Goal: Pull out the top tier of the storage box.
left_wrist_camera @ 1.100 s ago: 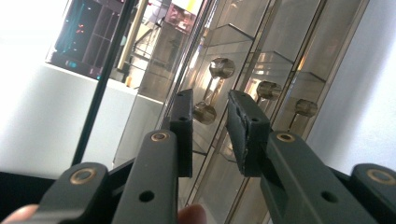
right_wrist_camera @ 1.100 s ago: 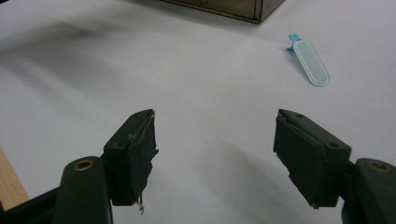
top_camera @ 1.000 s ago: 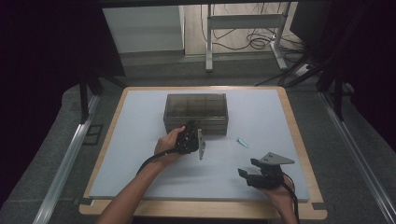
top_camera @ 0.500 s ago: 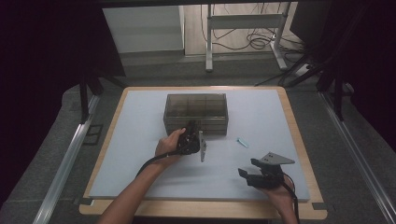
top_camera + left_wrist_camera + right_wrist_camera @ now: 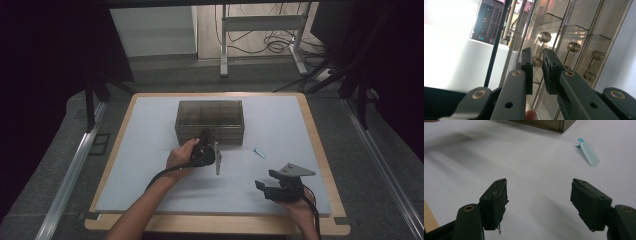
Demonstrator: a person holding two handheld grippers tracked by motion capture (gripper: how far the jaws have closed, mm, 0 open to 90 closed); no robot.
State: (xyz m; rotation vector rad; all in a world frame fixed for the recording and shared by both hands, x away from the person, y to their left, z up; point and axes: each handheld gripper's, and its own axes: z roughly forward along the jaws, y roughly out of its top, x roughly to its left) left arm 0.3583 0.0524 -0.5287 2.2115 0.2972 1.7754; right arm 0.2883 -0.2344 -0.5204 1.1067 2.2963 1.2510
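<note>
A smoky transparent drawer box stands at the middle of the white mat. My left gripper is pressed against its front face. In the left gripper view the box's drawers show small round brass knobs, and my left gripper has its jaws nearly together around one knob. My right gripper rests near the mat's front right, wide open with nothing between the jaws. A small pale blue tab-shaped piece lies on the mat ahead of it.
The white mat lies on a wooden-edged table. Metal rails run along both sides of the table, and a desk frame with cables stands behind it. Bare mat lies left of the box and between the two grippers.
The left gripper has edged slightly closer to the box front. The right gripper has stayed where it was.
</note>
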